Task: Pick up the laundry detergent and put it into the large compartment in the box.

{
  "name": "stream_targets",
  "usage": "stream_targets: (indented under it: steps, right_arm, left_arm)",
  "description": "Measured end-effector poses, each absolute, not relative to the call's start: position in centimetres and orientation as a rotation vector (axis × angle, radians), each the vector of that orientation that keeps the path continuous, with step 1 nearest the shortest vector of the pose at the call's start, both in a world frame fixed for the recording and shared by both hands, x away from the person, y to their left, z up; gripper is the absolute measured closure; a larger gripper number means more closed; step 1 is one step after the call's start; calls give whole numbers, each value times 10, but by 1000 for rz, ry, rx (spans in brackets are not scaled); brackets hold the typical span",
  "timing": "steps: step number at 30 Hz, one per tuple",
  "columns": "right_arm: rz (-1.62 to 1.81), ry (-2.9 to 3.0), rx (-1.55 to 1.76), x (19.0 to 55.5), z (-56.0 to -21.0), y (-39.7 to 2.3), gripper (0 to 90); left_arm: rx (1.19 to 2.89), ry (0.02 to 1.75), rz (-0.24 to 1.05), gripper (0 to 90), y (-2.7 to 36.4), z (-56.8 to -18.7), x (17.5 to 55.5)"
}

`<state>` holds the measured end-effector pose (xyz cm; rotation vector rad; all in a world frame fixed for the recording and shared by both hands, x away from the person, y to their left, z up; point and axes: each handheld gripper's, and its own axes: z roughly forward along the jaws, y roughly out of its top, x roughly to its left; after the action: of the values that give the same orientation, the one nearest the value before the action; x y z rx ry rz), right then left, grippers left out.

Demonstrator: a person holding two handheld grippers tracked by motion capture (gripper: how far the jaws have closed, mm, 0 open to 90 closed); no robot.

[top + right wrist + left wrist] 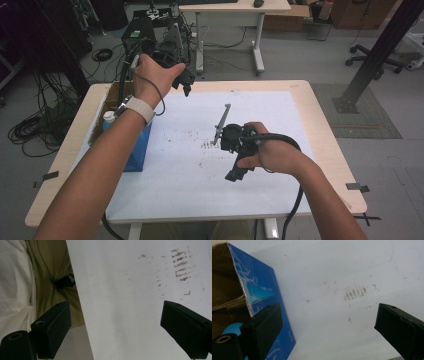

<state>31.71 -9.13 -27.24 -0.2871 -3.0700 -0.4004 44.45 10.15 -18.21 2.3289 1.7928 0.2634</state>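
**Where things sit on the desk**

A sheet [200, 165] covers most of the desk [325, 130]. At its left edge stands an open box [132, 150], partly on the sheet, with a bottle [108, 118] inside it. The left gripper [182, 82] hangs above the sheet's far left corner, behind the box. The right gripper [235, 165] sits near the middle, right of a patch of marks [205, 145] (scuffs on the sheet). Behind the desk, on the floor, stand a second desk [235, 10] and a chair [372, 57].
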Motion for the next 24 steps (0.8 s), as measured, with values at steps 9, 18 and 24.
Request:
stream_targets:
  steps: [9,18,24]
  right_arm:
    - [-391,-3071,-289,318,-273,-89,99]
    - [-385,-3067,-286,320,-275,-88,99]
    - [-382,-3067,-288,319,-275,-88,99]
  left_arm:
    - [2324,1790,198,81,99,-198,446]
    - [2319,1792,159,81,99,-211,448]
    - [2320,1789,162,81,100,-211,448]
